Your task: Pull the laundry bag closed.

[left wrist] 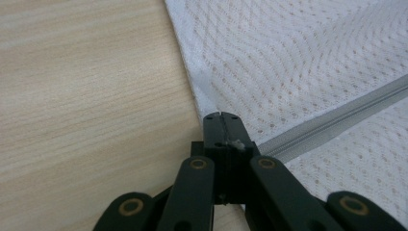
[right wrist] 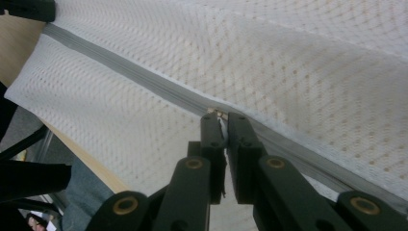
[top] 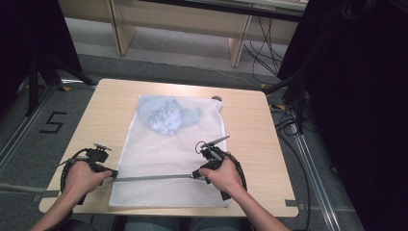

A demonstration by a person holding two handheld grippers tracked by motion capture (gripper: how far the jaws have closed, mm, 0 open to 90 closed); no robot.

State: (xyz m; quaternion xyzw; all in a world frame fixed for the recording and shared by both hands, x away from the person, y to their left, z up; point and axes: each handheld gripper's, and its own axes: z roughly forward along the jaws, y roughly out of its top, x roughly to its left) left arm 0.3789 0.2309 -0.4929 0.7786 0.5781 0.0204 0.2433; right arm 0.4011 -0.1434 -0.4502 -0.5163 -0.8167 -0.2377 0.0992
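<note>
On the wooden counter [top: 250, 125] a white mesh laundry bag [top: 159, 159] lies flat, with a bundled light-blue garment [top: 166, 115] inside near the bag's far end. A grey zipper [top: 149, 178] runs across the bag near its near end. The left gripper [top: 114, 174] is closed on the bag's left edge at the zipper's end, jaws together. The right gripper [top: 195, 175] is clamped on the zipper pull [right wrist: 215, 113] toward the bag's right side, jaws nearly touching.
</note>
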